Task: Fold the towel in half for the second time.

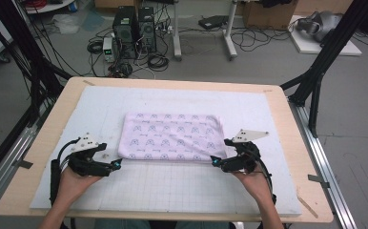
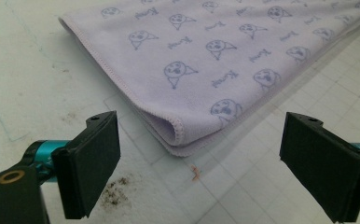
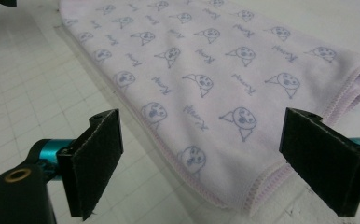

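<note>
A folded lilac towel [image 1: 172, 136] printed with small faces lies flat in the middle of the white mat. My left gripper [image 1: 117, 164] sits just off the towel's near left corner, jaws open, with nothing between them. In the left gripper view that folded corner [image 2: 178, 135] lies a little ahead of the open gripper [image 2: 199, 163]. My right gripper [image 1: 214, 161] sits at the near right corner, also open. In the right gripper view the towel [image 3: 206, 70] reaches between and beyond the open gripper [image 3: 201, 161], with its stitched corner low on the mat and the pads clear of it.
A white gridded mat [image 1: 172, 186] covers most of the wooden table [image 1: 48, 129]. Black frame struts [image 1: 315, 90] stand at both sides. Computer towers [image 1: 134, 31] and cables sit on the floor beyond the far edge. A dark smudge [image 2: 115, 191] marks the mat near the left jaw.
</note>
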Motion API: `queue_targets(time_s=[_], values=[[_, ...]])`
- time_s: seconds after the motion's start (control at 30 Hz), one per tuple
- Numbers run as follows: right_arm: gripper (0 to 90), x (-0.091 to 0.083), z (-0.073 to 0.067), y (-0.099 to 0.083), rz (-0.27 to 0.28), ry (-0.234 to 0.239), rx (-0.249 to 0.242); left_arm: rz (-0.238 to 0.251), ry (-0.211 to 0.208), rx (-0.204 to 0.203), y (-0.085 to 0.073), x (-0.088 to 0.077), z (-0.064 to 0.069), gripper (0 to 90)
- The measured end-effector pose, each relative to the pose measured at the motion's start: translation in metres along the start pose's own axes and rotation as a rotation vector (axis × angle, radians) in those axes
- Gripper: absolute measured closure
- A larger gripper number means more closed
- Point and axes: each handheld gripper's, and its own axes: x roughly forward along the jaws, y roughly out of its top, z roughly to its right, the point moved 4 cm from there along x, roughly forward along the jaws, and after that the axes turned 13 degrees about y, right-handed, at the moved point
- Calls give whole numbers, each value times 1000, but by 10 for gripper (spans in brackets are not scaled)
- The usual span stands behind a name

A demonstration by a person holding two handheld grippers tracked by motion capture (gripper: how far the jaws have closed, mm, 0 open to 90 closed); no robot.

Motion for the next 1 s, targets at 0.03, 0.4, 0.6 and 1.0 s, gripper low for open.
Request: queue_targets(time_s=[0.03, 0.4, 0.6, 1.0], values=[[125, -2, -1, -1, 1, -4, -3, 2, 2, 2, -1, -1, 0, 126], [124, -17, -8, -14, 12, -24, -4, 16, 0, -7, -7, -11, 3, 126], [124, -23, -11, -23, 15, -29, -1, 16, -4, -1, -10, -15, 4, 126], [124, -37, -19, -35, 31, -50, -5, 18, 2, -5, -14, -23, 8, 126]])
